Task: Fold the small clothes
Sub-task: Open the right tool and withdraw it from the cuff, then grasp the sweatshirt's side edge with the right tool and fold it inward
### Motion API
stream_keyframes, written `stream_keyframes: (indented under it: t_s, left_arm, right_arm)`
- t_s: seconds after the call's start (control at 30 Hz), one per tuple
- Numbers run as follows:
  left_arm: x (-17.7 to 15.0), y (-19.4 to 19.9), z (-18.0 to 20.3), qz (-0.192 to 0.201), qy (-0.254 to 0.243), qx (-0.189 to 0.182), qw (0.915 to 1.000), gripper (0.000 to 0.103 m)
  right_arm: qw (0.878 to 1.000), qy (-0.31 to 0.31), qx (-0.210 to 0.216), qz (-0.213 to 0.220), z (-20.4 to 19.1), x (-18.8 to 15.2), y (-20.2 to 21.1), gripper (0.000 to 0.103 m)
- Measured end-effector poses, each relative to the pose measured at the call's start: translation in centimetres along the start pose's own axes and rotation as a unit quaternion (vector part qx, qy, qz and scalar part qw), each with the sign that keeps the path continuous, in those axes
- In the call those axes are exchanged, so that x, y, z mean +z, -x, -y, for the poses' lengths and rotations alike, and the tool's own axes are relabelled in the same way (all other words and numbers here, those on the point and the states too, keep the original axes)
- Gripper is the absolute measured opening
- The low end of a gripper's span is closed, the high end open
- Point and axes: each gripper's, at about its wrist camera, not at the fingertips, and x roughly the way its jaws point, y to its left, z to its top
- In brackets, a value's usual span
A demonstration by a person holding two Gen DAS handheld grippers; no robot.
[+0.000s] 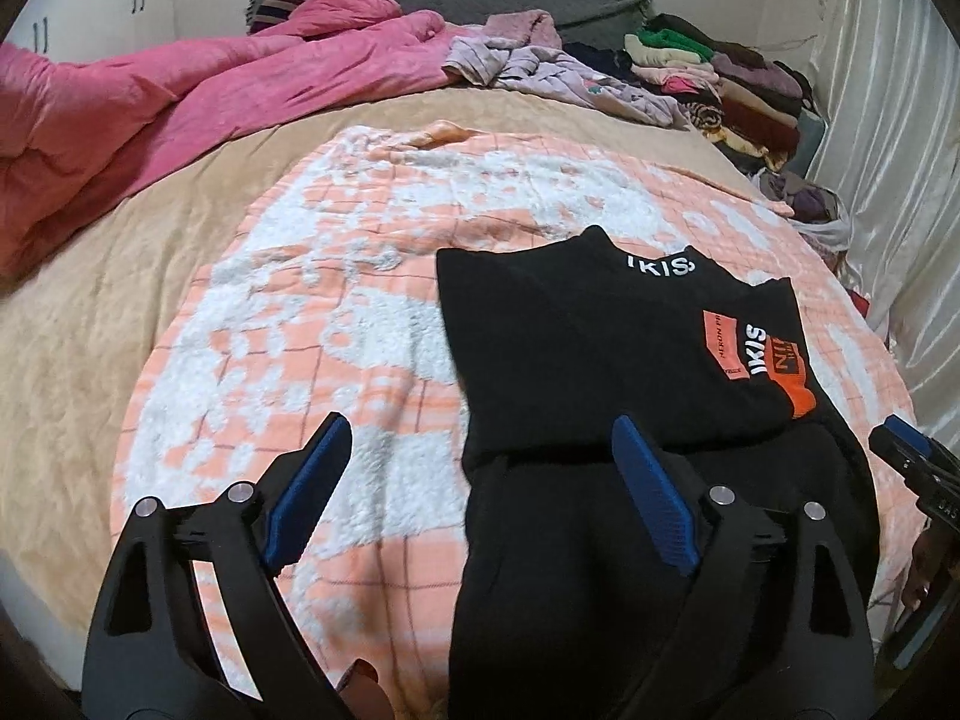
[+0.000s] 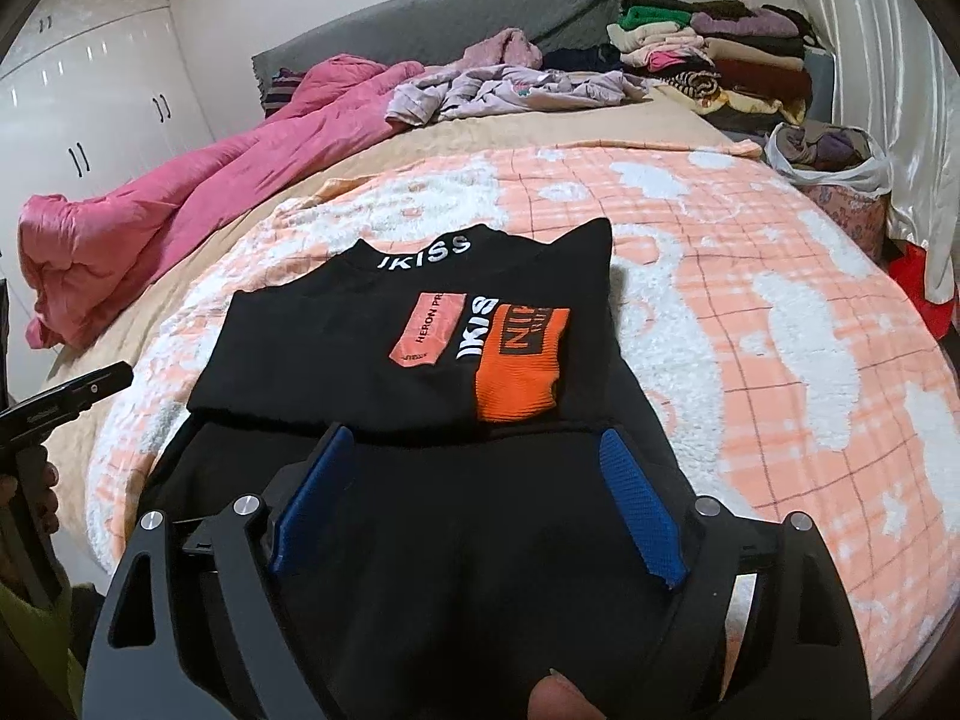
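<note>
The black top (image 2: 372,354) is seen laid flat on the peach-and-white checked blanket (image 1: 336,300) that covers the near part of the bed (image 1: 108,276). Its upper part is folded down over the lower part, so that white lettering at the neck and orange and pink patches on the chest are shown face up. The left tool (image 1: 480,438) is held above the top's left edge, with its blue pads spread wide and nothing between them; one pad is seen over the blanket, the other over the black cloth. The right tool (image 2: 474,444) is held over the lower part of the top, its pads likewise spread wide and pressing on nothing. A pink quilt (image 2: 180,204) is bunched along the far left of the bed, crumpled lilac clothes (image 2: 510,87) lie near the grey headboard (image 2: 432,30), and a pile of folded clothes (image 2: 720,54) is stacked at the far right.
</note>
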Motion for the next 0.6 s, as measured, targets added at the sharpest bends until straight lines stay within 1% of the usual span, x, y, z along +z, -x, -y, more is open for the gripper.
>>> stream_keyframes:
  t_s: [0.3,0.5,0.6]
  left_arm:
    - [-1.9,1.7,-1.4,0.000,0.009,0.003,1.0000,0.084]
    - [-3.2,2.4,-2.2,-0.007,0.019,0.000,0.9998,0.084]
    - [-3.8,2.9,-2.1,-0.012,0.016,-0.003,0.9998,0.084]
  right_arm:
    - [1.000,0.010,-0.003,0.005,-0.2,-1.0,1.9,0.084]
    - [1.000,0.014,-0.006,-0.004,0.0,-2.5,2.6,0.084]
    - [1.000,0.015,-0.008,-0.009,0.2,-3.2,2.9,0.084]
